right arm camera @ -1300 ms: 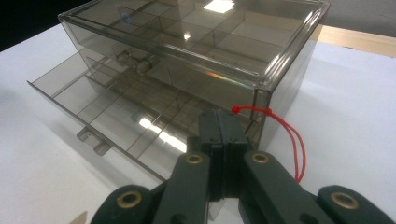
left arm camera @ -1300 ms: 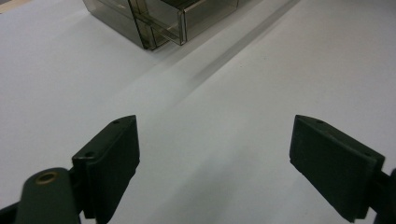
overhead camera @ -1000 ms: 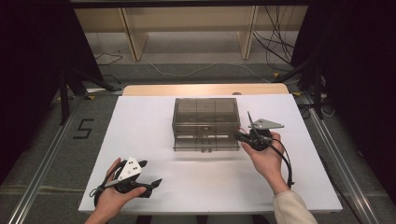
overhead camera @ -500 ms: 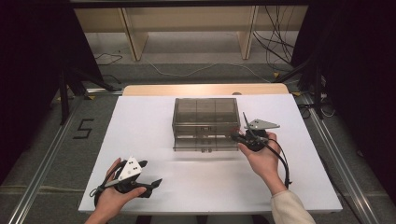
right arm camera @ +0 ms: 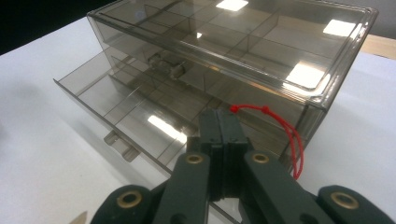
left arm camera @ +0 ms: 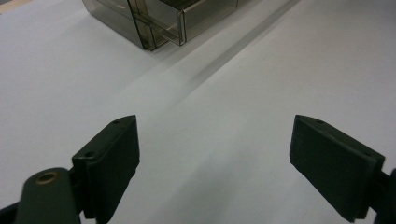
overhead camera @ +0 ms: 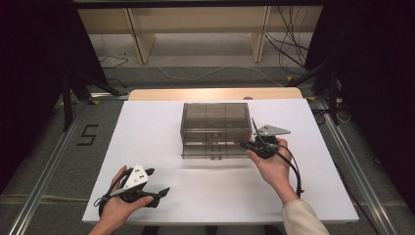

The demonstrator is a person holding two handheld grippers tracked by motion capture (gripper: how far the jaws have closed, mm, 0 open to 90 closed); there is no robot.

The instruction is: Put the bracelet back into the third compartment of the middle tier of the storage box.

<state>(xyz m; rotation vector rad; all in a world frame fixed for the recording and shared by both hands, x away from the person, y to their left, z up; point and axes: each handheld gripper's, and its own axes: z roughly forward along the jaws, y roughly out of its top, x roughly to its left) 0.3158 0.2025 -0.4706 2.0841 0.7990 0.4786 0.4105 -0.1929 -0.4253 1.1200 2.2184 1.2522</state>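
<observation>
Right gripper (right arm camera: 219, 140), fingers closed empty, has moved to the open drawer (right arm camera: 140, 116); left gripper (left arm camera: 215, 158) fingers wide.

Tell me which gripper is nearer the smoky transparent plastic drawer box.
Right. The right gripper is at the smoky transparent plastic drawer box's front right corner, jaws shut over its open lower drawer. The left gripper sits well back near the table's front left.

Colours of the drawer box and its surroundings.
The drawer box (overhead camera: 215, 128) is smoky translucent brown-grey on a plain white table (overhead camera: 147, 127); a red cord (right arm camera: 289, 135) lies at its near corner, beside black jaws with brass-coloured rivets (right arm camera: 195, 158).
</observation>
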